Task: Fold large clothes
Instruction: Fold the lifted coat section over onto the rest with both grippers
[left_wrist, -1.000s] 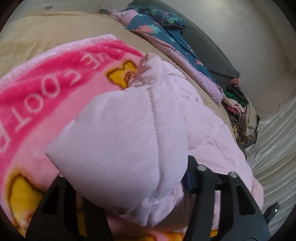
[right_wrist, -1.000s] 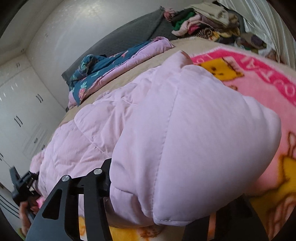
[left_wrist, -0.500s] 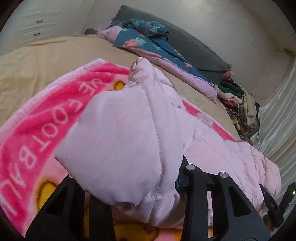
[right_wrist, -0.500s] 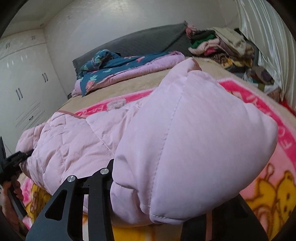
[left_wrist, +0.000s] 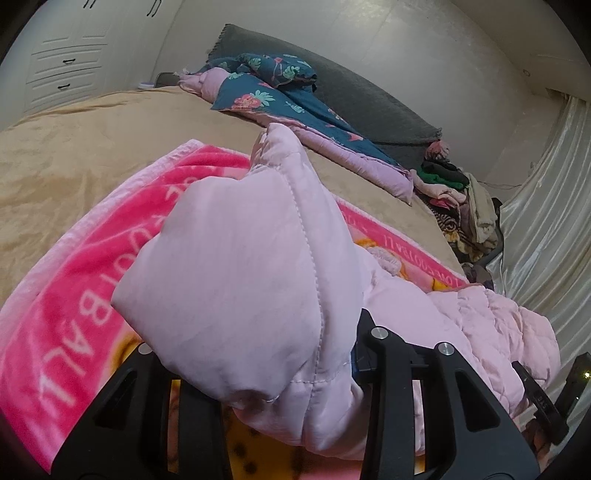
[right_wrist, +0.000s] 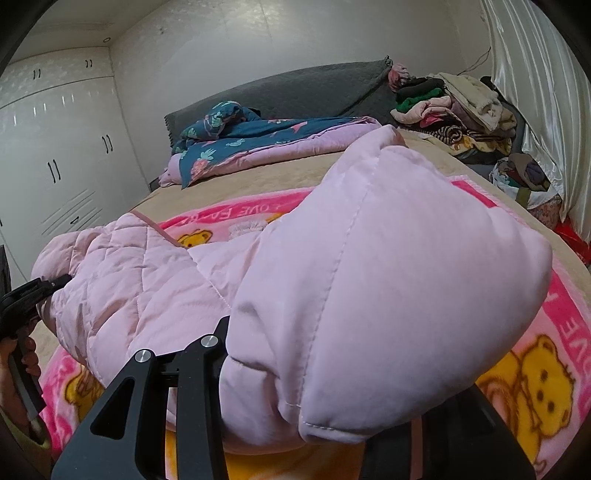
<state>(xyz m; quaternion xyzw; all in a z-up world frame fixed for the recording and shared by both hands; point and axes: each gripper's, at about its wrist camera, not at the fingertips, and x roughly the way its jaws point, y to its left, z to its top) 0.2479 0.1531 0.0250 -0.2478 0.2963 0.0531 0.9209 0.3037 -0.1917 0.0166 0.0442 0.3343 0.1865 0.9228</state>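
Jacket (left_wrist: 258, 266), pale pink and quilted, is lifted over the pink blanket (left_wrist: 74, 295) spread on the bed (left_wrist: 92, 140). Left gripper (left_wrist: 280, 373) is clenched on one puffy end of it; right gripper (right_wrist: 317, 369) is clenched on the other end. Behind, a floral quilt (right_wrist: 266, 136) lies along the bed's far edge, with a clothes pile (right_wrist: 454, 107) at the far right corner.

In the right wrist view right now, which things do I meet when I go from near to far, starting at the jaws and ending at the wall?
pink quilted jacket → pink teddy-bear blanket → tan bedspread → floral blue-and-lilac quilt → grey headboard cover
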